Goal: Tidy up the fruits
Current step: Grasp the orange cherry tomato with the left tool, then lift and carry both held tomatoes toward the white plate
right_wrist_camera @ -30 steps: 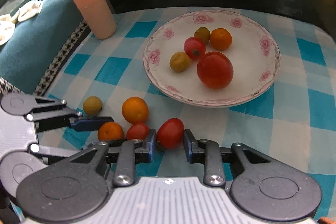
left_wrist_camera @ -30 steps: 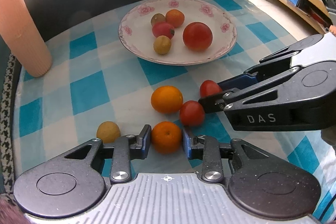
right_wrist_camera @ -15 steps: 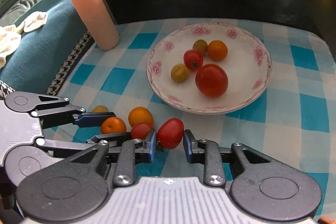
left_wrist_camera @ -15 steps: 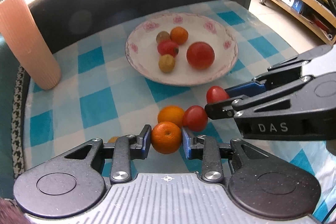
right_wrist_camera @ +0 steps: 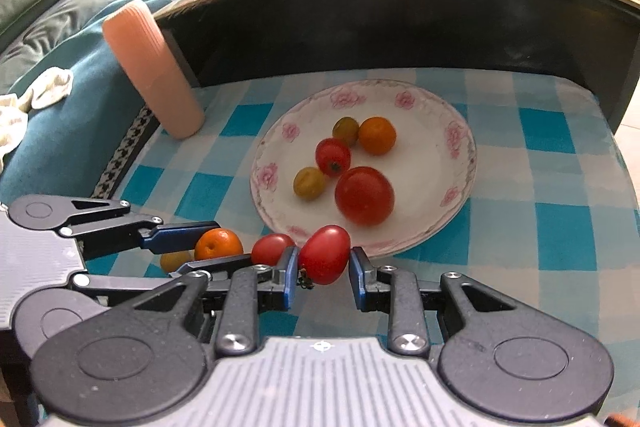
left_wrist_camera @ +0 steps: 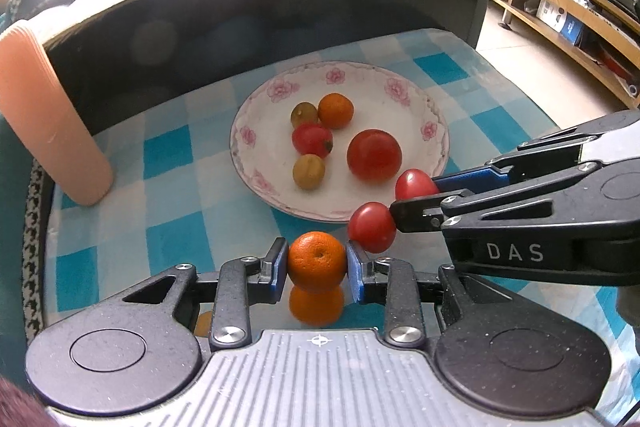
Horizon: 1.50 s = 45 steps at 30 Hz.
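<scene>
The left claw (left_wrist_camera: 317, 263) is closed on a small round orange mandarin (left_wrist_camera: 317, 255), its blue pads pressing the fruit from both sides above the counter (left_wrist_camera: 168, 195), which wears a blue-and-white checked cloth; a second orange mandarin (left_wrist_camera: 316, 306) lies on the cloth directly beneath the held one, partly hidden by it. The right claw (right_wrist_camera: 323, 269) grips an oval red cherry tomato (right_wrist_camera: 325, 254) between its blue pads, the fruit tilted and clear of the cloth; in the left wrist view this claw reaches in from the right, and a second small red tomato (left_wrist_camera: 372, 227) sits just beside its near fingertip, close to the mandarin in the left claw. Beyond both claws stands a white round plate with pink flower prints (right_wrist_camera: 460, 131); it holds a large red tomato (right_wrist_camera: 364, 195), a smaller red tomato (right_wrist_camera: 333, 155), one orange mandarin (right_wrist_camera: 377, 135) and two small yellow-green fruits (right_wrist_camera: 309, 183). A ribbed peach-coloured cylinder (right_wrist_camera: 154, 71) leans at the far left corner of the cloth; more fruit lies on the dark raised surface behind, too blurred to sort.
</scene>
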Motion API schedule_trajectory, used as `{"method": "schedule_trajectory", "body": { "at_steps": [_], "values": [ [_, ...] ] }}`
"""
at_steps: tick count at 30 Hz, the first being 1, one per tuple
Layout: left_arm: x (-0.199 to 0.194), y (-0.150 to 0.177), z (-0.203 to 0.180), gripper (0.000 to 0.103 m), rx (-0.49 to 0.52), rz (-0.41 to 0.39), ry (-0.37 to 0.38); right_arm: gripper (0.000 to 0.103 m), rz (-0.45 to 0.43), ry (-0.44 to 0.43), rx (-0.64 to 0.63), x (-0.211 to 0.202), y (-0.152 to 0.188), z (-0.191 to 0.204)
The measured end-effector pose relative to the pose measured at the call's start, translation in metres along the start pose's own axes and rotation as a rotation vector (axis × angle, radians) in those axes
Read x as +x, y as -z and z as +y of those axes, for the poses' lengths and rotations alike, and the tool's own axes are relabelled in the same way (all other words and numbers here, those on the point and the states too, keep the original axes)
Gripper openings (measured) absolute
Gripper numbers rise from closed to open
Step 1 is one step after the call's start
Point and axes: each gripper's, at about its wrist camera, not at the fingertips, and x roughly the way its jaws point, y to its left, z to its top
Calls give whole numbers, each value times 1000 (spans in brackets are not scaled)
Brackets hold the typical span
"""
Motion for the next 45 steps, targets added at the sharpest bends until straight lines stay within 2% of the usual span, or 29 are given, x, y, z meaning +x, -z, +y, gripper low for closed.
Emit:
{"method": "schedule_trajectory", "body": {
  "at_steps": [6,9,15,28,37,45],
  "values": [
    [3,14,-11,39,80,49,9,41,34,-13,-12,2,8,-1],
    [1,20,-10,40,102,49,1,41,57,-15,-26,4,16,1],
    [0,22,-3,40,82,43,3,41,97,-10,-27,14,25,0],
    [-3,11,3,39,37,21,5,41,56,-7,-4,6,14,-4],
    [-4,-12,7,39,-31,-22,19,41,11,8,36,1,0,-13],
    [5,-30,12,38,-82,-40,2,41,1,11,88,4,-10,-24]
  ]
}}
